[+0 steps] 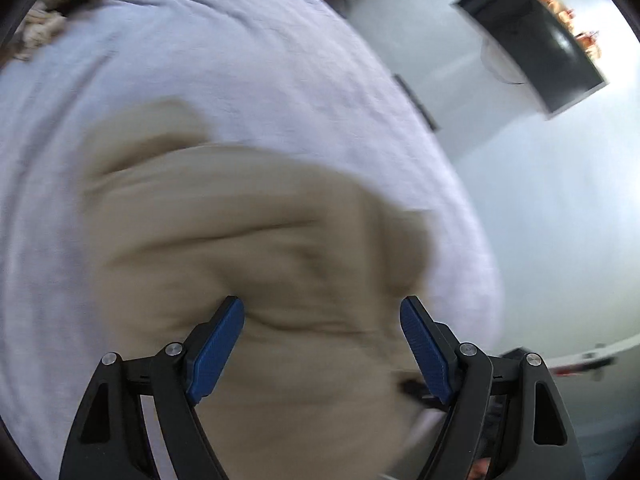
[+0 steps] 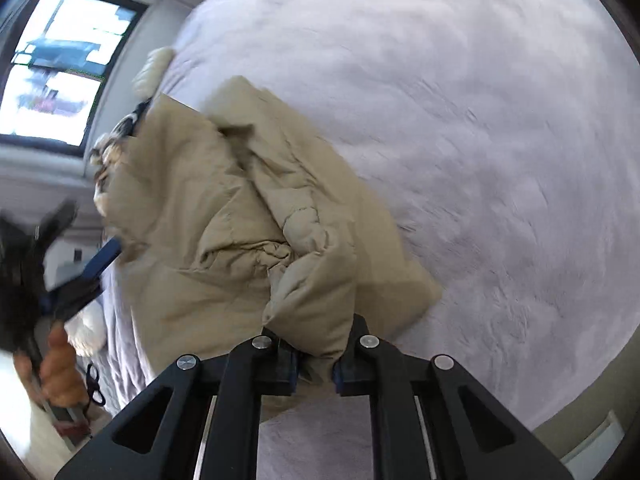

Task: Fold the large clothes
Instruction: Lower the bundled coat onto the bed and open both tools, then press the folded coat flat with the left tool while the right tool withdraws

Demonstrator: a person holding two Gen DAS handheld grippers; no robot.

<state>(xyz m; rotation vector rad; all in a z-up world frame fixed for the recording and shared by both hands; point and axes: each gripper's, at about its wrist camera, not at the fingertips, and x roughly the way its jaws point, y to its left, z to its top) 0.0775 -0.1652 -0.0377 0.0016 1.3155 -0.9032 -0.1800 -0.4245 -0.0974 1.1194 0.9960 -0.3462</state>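
Observation:
A large beige padded jacket point(image 2: 224, 220) lies partly folded on a lavender bed cover point(image 2: 480, 140). My right gripper point(image 2: 316, 344) is shut on a puffy fold of the jacket at its near edge. In the left wrist view the jacket point(image 1: 240, 240) is blurred beneath my left gripper point(image 1: 322, 312), which is open and empty just above the fabric. The left gripper also shows at the left of the right wrist view point(image 2: 100, 264), at the jacket's far edge.
A window point(image 2: 60, 64) is on the wall beyond the bed. A dark screen point(image 1: 532, 40) hangs on a white wall beside the bed cover point(image 1: 200, 60). Other clothes point(image 1: 52, 8) lie at the bed's far corner. Scissors point(image 2: 94, 384) lie near the bed edge.

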